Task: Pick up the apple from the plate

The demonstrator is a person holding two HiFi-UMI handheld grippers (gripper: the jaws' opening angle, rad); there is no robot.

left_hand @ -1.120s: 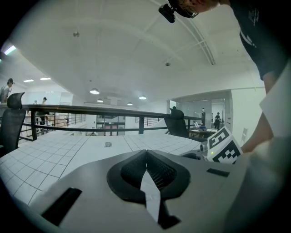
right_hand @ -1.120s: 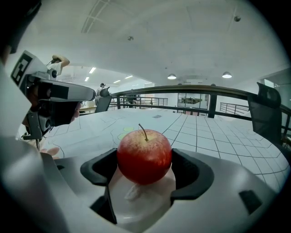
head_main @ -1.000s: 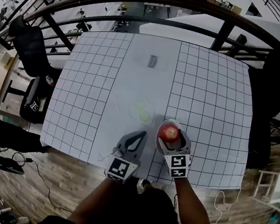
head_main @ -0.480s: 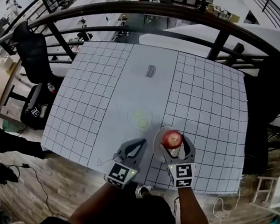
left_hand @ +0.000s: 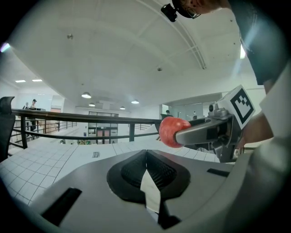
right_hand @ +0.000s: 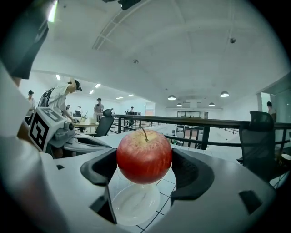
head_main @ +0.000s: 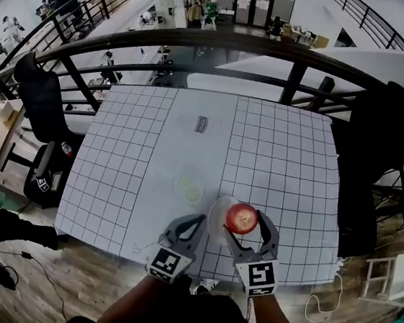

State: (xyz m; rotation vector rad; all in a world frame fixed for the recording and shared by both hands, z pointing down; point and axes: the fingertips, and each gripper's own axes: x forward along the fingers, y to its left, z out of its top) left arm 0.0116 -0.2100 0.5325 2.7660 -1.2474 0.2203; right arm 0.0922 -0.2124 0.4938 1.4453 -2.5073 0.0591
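Note:
A red apple (head_main: 241,217) is held between the jaws of my right gripper (head_main: 242,221), shut on it and raised off the table. In the right gripper view the apple (right_hand: 144,155) hangs above a clear round plate (right_hand: 135,204), which holds nothing. From the head view the plate (head_main: 217,213) shows just left of the apple. My left gripper (head_main: 199,220) hovers beside it near the table's front edge, jaws shut on nothing. The left gripper view shows its jaws (left_hand: 146,153) meeting, with the apple (left_hand: 172,131) up to the right.
The white gridded table (head_main: 282,159) carries a small printed mark (head_main: 201,124) and faint yellowish circles (head_main: 188,187) in its plain middle strip. A dark railing (head_main: 201,45) runs behind it. An office chair (head_main: 39,95) stands off the left side.
My right gripper has lifted the apple off the plate, which now shows empty below it. The left gripper has kept its place beside it, still shut.

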